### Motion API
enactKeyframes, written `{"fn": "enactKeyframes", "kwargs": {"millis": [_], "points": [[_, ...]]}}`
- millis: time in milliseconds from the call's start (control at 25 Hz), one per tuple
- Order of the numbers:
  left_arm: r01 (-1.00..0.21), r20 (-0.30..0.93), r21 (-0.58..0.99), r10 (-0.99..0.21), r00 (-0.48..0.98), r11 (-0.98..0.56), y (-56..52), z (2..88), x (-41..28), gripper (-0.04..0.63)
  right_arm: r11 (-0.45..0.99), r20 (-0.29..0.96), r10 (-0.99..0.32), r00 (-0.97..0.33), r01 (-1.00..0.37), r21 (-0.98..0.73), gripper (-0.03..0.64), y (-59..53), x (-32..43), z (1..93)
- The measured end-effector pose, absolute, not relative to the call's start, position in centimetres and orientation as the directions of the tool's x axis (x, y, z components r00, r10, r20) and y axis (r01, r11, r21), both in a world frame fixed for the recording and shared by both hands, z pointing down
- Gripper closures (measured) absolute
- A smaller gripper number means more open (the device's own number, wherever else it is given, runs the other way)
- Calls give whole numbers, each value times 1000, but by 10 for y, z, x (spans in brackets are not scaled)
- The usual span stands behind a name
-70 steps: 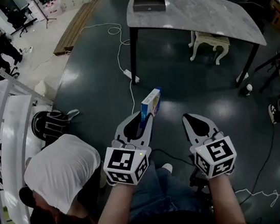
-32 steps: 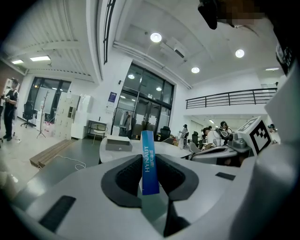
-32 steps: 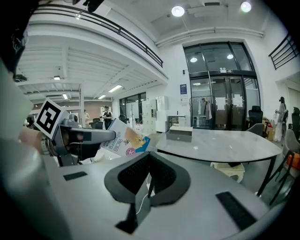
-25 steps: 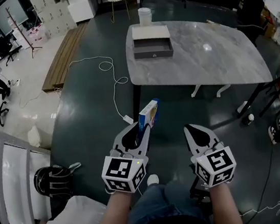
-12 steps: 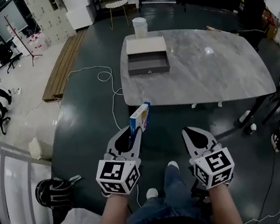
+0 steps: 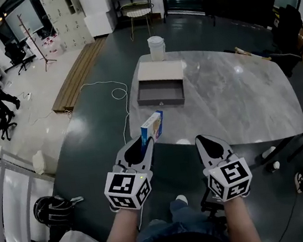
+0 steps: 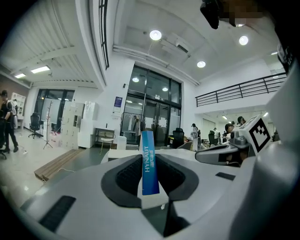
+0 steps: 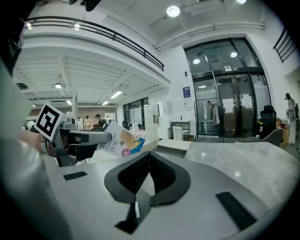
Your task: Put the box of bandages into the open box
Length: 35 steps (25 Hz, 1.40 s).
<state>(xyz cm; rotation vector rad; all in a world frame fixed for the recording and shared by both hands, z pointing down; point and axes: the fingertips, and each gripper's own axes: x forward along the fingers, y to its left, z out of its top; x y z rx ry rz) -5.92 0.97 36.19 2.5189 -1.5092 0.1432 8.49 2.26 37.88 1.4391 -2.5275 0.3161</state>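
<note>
Looking down in your head view, you see into the grey open box [image 6: 161, 94] on the grey marble-look table [image 6: 238, 100], well ahead of both tongs; only that view shows its inside. Your left gripper [image 6: 145, 142] is closed to a narrow gap on the blue-and-white cardboard box of bandages [image 6: 152, 125]. Its pads press the flat faces, and the box stands upright, jutting past the tips over the table's near edge. Your left gripper view shows only its blue spine; your right gripper view shows its printed face. Your right gripper [image 8: 149, 161] has its jaws together, holding nothing.
</note>
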Motion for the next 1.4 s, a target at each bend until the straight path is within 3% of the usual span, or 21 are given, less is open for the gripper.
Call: {"fn": "enactKeyframes", "kwargs": {"millis": [640, 1400], "points": [[-921, 196, 151, -903, 383, -358, -43, 378, -69, 502, 569, 323, -758, -566, -817, -97, 592, -39, 82, 404], [-875, 215, 209, -852, 477, -437, -215, 396, -88, 503, 477, 373, -803, -466, -876, -68, 592, -195, 61, 412]]}}
